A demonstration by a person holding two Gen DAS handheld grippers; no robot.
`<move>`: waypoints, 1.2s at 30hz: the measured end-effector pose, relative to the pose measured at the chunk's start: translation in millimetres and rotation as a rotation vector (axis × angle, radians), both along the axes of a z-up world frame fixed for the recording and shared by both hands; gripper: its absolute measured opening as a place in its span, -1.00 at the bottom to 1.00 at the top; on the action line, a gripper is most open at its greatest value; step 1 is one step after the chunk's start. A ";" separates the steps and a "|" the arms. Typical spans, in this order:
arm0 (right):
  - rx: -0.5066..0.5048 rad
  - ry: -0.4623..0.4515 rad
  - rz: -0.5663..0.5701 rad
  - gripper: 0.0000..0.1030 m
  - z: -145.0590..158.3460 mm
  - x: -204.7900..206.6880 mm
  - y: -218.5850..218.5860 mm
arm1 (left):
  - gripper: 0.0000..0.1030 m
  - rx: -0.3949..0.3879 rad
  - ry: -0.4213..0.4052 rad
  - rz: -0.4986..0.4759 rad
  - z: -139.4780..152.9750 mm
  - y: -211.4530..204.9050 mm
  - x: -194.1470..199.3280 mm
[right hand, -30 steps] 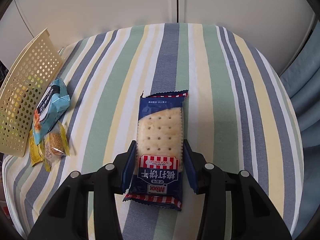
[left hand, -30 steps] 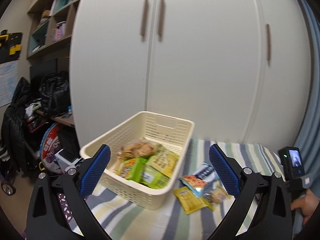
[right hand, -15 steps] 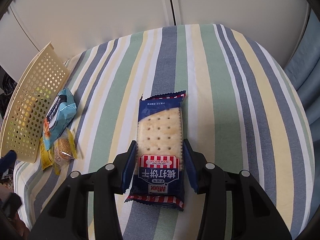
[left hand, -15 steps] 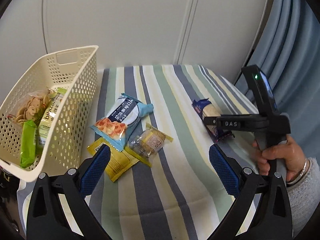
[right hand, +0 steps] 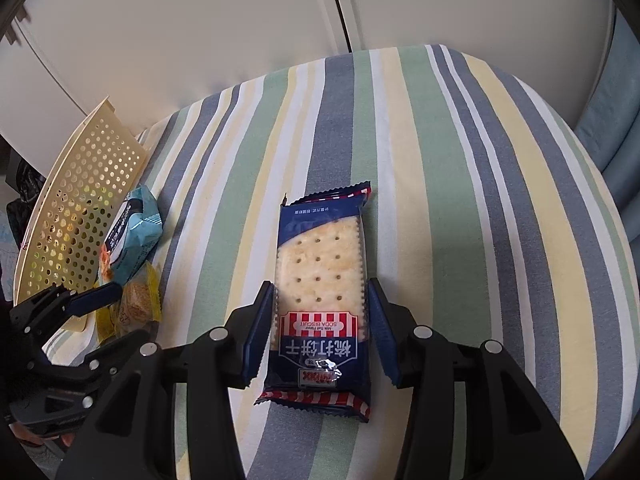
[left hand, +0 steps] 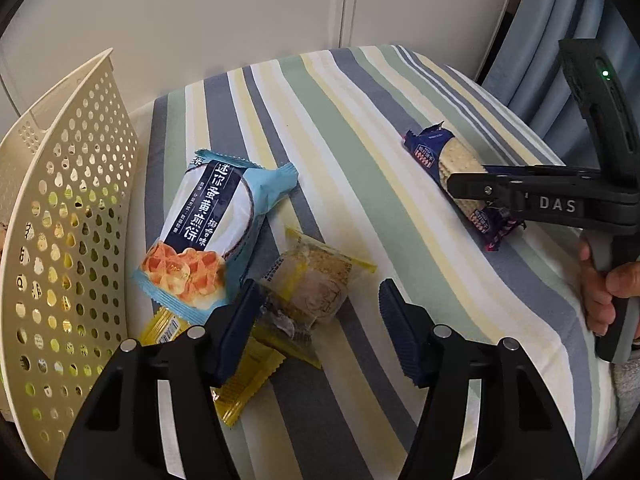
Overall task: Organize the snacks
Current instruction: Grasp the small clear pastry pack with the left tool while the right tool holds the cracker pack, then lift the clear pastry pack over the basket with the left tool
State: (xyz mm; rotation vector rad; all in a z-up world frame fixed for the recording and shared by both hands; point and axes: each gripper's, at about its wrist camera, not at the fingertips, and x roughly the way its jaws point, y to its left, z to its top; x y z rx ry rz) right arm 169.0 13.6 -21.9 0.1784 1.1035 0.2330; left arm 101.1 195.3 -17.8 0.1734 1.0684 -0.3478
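My right gripper [right hand: 320, 320] is shut on a navy soda biscuit pack [right hand: 320, 264], one pad on each long side, low over the striped table. In the left wrist view the same pack [left hand: 456, 168] sits at the right in that gripper [left hand: 472, 184]. My left gripper [left hand: 320, 320] is open, its fingers astride a small clear-and-yellow pastry pack [left hand: 316, 280]. A light blue biscuit bag [left hand: 216, 216] lies beside it, and a flat yellow packet [left hand: 244, 376] lies under the left finger. The cream perforated basket [left hand: 68, 208] stands at the left with snacks inside.
A striped cloth [left hand: 360, 120] covers the table, whose edge curves away at the right. White wardrobe doors [right hand: 240, 40] stand behind, and a blue curtain [left hand: 560, 20] hangs at the right. A hand [left hand: 604, 292] holds the right gripper's handle.
My left gripper swung from facing the basket down to the loose snacks and closed in over the small pastry pack. The right gripper kept the biscuit pack and turned slightly.
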 end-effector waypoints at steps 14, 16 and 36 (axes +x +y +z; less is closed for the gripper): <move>0.019 -0.001 -0.005 -0.08 -0.1 -0.8 -2.4 | -0.04 0.072 0.047 -0.022 -15.5 -28.9 27.9; 0.023 -0.001 -0.005 -0.08 0.2 -0.6 -2.9 | -0.15 0.067 0.037 -0.014 -14.6 -33.4 24.2; 0.042 -0.001 -0.011 -0.09 -0.3 -1.3 -5.5 | -0.28 -0.143 -0.155 0.078 68.3 3.4 -32.9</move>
